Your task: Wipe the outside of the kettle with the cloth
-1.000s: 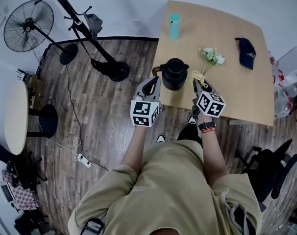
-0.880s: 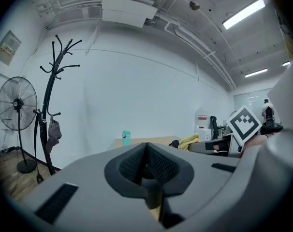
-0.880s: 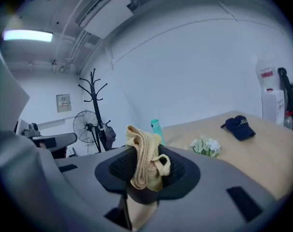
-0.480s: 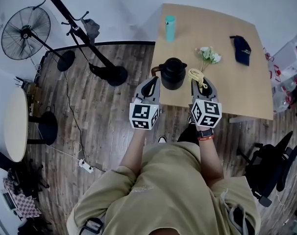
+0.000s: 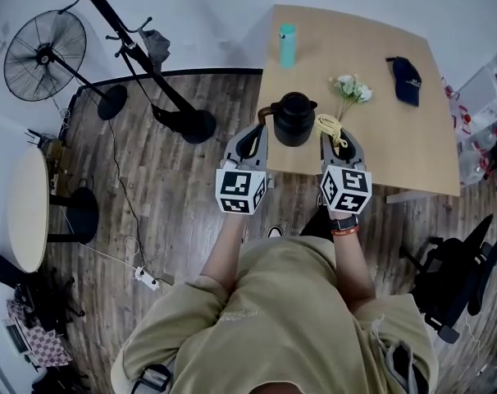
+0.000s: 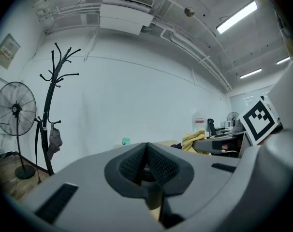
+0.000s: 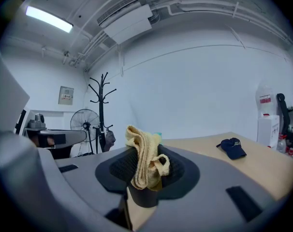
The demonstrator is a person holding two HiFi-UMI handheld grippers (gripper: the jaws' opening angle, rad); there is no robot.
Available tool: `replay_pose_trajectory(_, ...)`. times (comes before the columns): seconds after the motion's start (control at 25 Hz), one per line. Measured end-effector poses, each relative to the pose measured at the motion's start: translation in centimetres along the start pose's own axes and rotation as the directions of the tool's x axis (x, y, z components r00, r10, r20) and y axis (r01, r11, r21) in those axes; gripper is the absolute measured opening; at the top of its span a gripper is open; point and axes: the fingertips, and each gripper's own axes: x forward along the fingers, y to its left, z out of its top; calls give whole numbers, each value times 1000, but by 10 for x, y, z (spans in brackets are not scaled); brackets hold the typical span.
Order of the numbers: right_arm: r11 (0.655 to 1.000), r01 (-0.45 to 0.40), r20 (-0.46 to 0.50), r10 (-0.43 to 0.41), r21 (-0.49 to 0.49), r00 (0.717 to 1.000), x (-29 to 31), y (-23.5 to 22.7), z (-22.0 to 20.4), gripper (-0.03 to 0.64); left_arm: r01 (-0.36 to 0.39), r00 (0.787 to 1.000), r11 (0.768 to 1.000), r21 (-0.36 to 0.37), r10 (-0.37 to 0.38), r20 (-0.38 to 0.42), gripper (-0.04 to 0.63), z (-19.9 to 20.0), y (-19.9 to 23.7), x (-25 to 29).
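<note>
Black kettle on counter, close to front edge, just ahead of left hand-held gripper and right hand-held gripper, roughly between their tips. Looks rigid and smooth, probably slippery; weight not readable, heavier if filled, so best steadied at handle on its left side, not on the round body. Yellow cloth soft, light, folded and bunched; safe to pinch anywhere, better with a wad left past the tips for wiping. Right hand-held gripper clamped on that cloth, jaws nearly together with folds squeezed between pads, top of cloth poking above them; tip just right of kettle, no contact seen. Left hand-held gripper closed, pads meeting, nothing between; tip just beside handle in head view, touching or not unclear. Farther back on counter, all apart from kettle: teal bottle, flowers, dark cap. Wiping judged not begun; likely next, cloth pressed to kettle wall with left side bracing the handle.
</note>
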Motion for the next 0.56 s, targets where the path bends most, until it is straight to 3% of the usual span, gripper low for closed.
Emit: replay_pose_trajectory(0.56, 1000, -12, -47, 12, 4, 999, -15, 25, -7, 129, 26, 1000, 999, -27, -26, 4, 21, 0, 0, -19)
